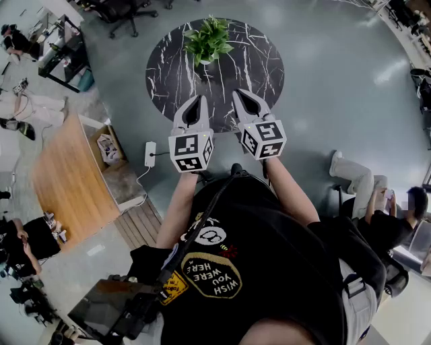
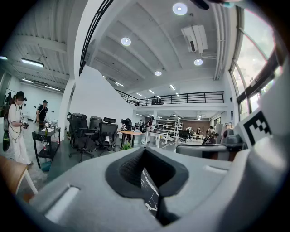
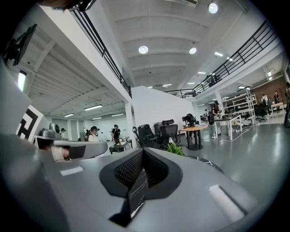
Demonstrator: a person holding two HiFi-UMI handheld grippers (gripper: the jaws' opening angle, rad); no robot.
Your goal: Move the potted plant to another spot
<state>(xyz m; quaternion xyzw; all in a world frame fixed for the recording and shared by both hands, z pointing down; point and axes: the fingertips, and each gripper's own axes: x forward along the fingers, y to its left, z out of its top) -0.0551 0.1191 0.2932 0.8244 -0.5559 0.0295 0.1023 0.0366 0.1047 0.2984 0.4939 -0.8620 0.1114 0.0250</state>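
Observation:
The potted plant [image 1: 207, 40], leafy green in a dark pot, stands at the far side of a round black marble table [image 1: 259, 64]. Both grippers hover side by side over the table's near edge, pointing at the plant and well short of it. My left gripper [image 1: 201, 101] is shut with nothing in it, and so is my right gripper [image 1: 238, 94]. In the left gripper view the closed jaws [image 2: 144, 149] hide most of the plant [image 2: 126, 146]. In the right gripper view the plant [image 3: 174, 148] shows just right of the shut jaws [image 3: 142, 149].
A wooden counter [image 1: 60, 175] stands at the left, with a white power strip [image 1: 150, 153] on the floor beside it. Office chairs [image 1: 124, 13] and a black cart [image 1: 64, 57] lie beyond the table. A seated person [image 1: 377, 202] is at the right.

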